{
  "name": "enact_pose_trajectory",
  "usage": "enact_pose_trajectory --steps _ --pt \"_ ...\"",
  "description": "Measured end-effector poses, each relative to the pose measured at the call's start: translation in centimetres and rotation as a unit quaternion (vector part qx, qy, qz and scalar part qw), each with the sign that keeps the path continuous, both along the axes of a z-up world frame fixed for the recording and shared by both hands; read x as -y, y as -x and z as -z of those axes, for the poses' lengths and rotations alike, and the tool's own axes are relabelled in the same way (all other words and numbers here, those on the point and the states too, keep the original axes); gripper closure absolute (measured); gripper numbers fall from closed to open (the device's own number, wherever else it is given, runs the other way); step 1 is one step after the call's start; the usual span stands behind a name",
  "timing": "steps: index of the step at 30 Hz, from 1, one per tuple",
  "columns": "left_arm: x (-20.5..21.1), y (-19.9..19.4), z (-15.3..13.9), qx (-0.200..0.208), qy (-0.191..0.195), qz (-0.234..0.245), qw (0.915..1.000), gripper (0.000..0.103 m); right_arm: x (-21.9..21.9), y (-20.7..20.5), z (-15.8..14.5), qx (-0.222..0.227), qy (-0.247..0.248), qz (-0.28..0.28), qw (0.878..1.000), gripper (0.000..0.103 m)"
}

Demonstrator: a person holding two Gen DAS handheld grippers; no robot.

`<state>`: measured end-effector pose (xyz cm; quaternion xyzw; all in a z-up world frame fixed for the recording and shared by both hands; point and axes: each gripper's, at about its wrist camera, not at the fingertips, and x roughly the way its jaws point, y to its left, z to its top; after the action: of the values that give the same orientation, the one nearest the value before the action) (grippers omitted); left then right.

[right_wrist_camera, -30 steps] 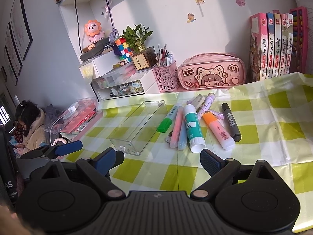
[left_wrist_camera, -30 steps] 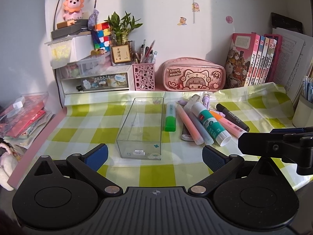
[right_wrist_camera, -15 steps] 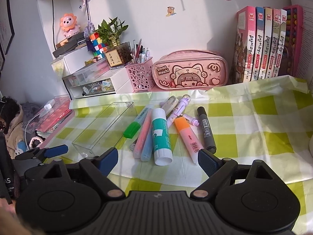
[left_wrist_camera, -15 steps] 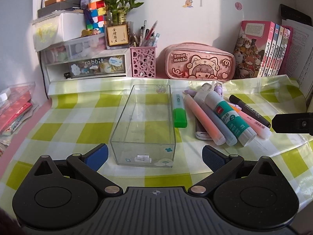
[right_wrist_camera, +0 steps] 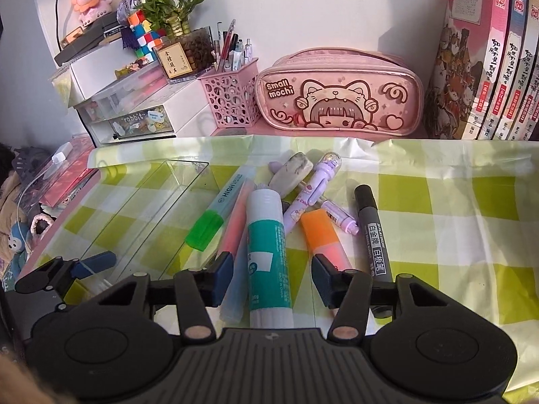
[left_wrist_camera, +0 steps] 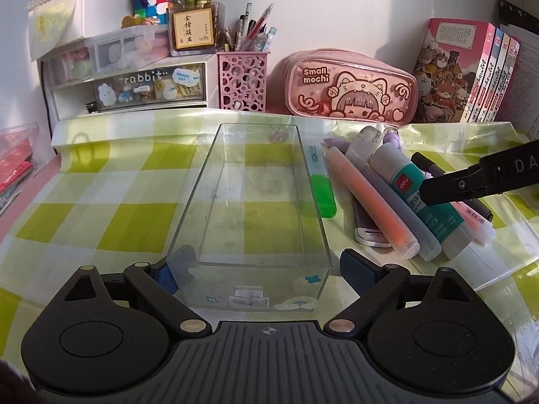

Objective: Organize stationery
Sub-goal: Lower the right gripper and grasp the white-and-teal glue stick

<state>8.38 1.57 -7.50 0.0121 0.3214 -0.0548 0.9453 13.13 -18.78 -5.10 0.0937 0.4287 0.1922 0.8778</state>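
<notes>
From the left wrist view, the left tool (left_wrist_camera: 254, 267) straddles the near end of the clear box (left_wrist_camera: 251, 202), which lies lengthwise on the checked worktop (left_wrist_camera: 111, 215). Its jaws are closing with the box between them; the left pad looks to be at the wall, while the right pad stands just off the corner, so it is not yet clamped. The box looks light, rigid and slick-walled, so it would likely skate or twist unless taken squarely across its short end. From the right wrist view, the right tool (right_wrist_camera: 273, 279) hangs over the pile of pens just beside the box, its jaws closing around the glue stick (right_wrist_camera: 267, 252) and the pale blue highlighter (right_wrist_camera: 235, 286) beside it, pads not yet pressing. The glue stick is a smooth, stiff cylinder, likely to roll; mid-body is the safest hold, and the blue neighbour may get pinched along with it.
</notes>
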Motion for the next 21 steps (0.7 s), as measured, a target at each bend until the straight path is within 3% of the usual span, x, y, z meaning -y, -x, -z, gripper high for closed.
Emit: enact_pose_trajectory --steps 4,13,21 --pt "0.3 0.2 0.0 0.007 -0.008 0.002 0.9999 0.026 -0.9 -2.1 0.8 -0.037 0.008 -0.023 0.999 0.088" --pt "0.3 0.5 0.1 0.013 -0.008 -0.002 0.9999 0.028 -1.5 -2.5 1.0 -0.066 -0.011 0.002 0.998 0.089" --pt "0.3 0.6 0.1 0.018 -0.008 -0.005 0.9998 0.029 0.9 -2.6 1.8 -0.097 -0.121 0.067 0.986 0.089"
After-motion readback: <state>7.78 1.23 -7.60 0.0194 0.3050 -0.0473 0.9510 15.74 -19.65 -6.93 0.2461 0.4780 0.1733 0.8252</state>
